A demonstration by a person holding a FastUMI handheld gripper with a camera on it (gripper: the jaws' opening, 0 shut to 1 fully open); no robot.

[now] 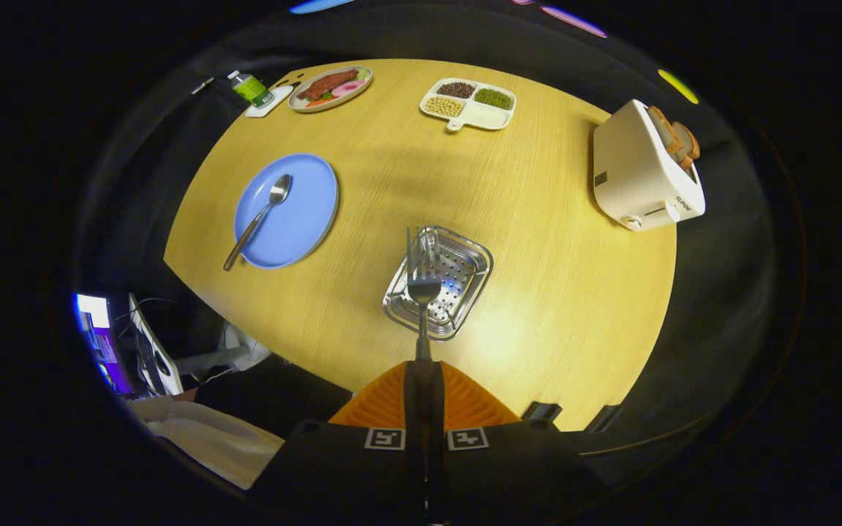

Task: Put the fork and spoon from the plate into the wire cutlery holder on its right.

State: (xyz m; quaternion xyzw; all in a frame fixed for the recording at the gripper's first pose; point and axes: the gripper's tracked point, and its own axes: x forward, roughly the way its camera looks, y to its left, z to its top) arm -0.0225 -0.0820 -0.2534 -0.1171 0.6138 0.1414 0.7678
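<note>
A round pale wooden table (pixel 538 241) is seen from above. A silver metal fork (pixel 422 288) is clamped between the gripper (pixel 421 372) fingers over the square wire cutlery holder (pixel 465 252). A silver spoon (pixel 260 217) is left on the round blue plate (pixel 304 212).

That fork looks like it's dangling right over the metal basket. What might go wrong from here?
The gripper is shut on the fork at the thin end of its handle, so the fork might twist or slip before it is released. Its tines point toward the wire cutlery holder and could catch on the rim or mesh rather than drop in. The spoon overhangs the blue plate, so a clumsy pickup could flick it onto the table.
</note>
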